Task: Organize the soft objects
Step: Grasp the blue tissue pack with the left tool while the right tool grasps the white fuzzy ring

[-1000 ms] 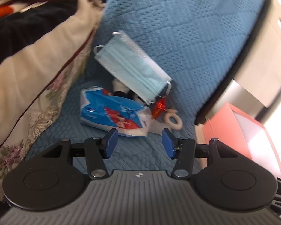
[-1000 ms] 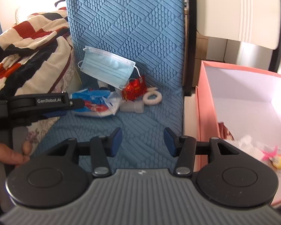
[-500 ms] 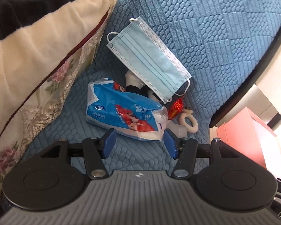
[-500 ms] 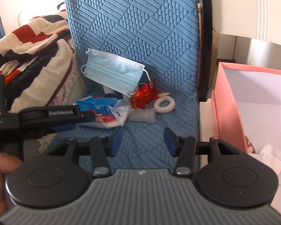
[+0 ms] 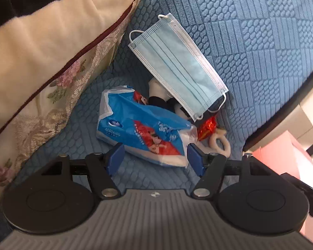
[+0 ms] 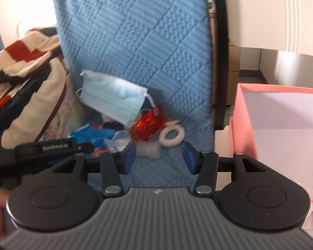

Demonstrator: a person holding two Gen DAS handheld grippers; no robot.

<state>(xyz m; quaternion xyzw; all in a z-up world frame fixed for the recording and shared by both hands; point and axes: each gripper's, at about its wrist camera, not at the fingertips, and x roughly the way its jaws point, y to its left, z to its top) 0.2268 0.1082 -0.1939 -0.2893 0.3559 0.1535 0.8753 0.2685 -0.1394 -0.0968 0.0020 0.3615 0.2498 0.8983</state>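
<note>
Left wrist view: the left gripper (image 5: pixel 154 158), its 2 fingers spread and just widened, frames the near edge of the tissue pack (image 5: pixel 144 129) without pressing it, likely sized for its width. The face mask (image 5: pixel 177 66) leans on the cushion behind the pack.

Right wrist view: the right gripper (image 6: pixel 158 157) hangs part-open and empty; the pink box (image 6: pixel 243 120), probably the destination, stands right of the pack.

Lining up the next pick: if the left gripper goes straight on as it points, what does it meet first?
Most likely the tissue pack: it lies right ahead of the left gripper, whose open jaws have just been widening, not yet touching it.
</note>
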